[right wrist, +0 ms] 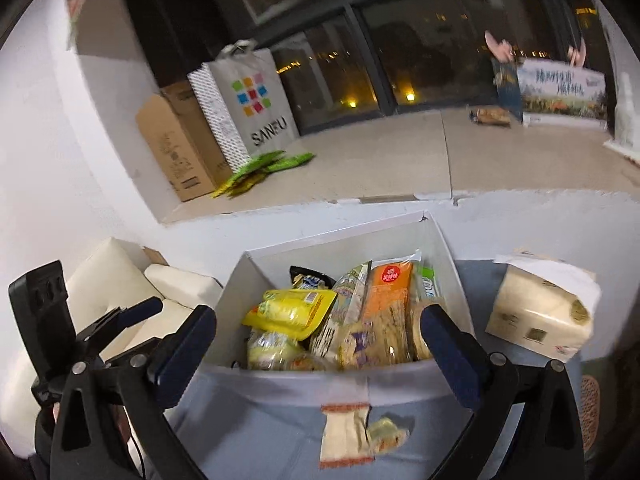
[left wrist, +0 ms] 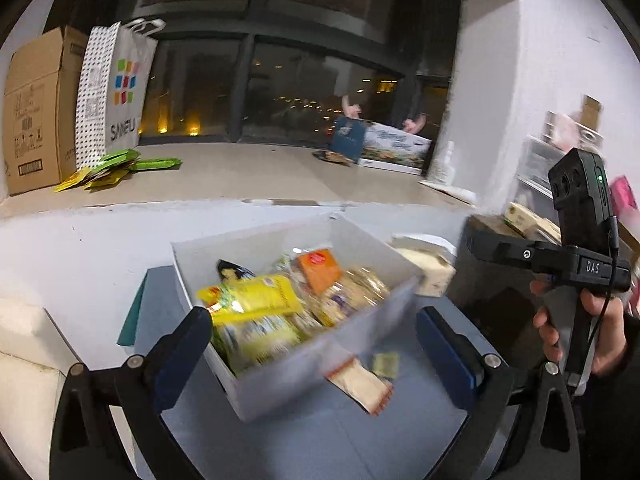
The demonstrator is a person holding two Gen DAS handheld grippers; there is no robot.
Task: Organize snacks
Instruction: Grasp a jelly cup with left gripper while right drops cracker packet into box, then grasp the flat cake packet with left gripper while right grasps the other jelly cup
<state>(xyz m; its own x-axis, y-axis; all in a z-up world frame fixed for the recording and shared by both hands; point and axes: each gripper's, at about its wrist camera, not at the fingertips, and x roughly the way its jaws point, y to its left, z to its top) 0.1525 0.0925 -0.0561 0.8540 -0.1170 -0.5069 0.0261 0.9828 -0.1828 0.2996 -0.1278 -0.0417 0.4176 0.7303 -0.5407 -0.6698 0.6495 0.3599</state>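
A white box (left wrist: pixel 280 376) (right wrist: pixel 444 248) stands on a grey-blue table, filled with snack packs: a yellow pack (left wrist: pixel 256 296) (right wrist: pixel 292 310), an orange pack (left wrist: pixel 320 270) (right wrist: pixel 390 286) and several clear-wrapped ones. In front of the box lie a beige packet with orange ends (left wrist: pixel 362 386) (right wrist: pixel 346 432) and a small green-yellow packet (left wrist: pixel 386 364) (right wrist: pixel 388 432). My left gripper (left wrist: pixel 316 336) hangs open before the box, nothing between its fingers. My right gripper (right wrist: pixel 320 332) is open too, just short of the box's near wall. In the left wrist view it shows at the right in a hand (left wrist: pixel 580 264).
A tissue pack (right wrist: pixel 540 316) (left wrist: pixel 428 268) sits right of the box. Behind, a ledge holds a cardboard box (left wrist: pixel 36 112) (right wrist: pixel 180 148), a SANFU bag (left wrist: pixel 116 92) (right wrist: pixel 248 104) and green sachets (left wrist: pixel 116 168) (right wrist: pixel 264 168). A cream cushion (right wrist: pixel 132 280) lies left.
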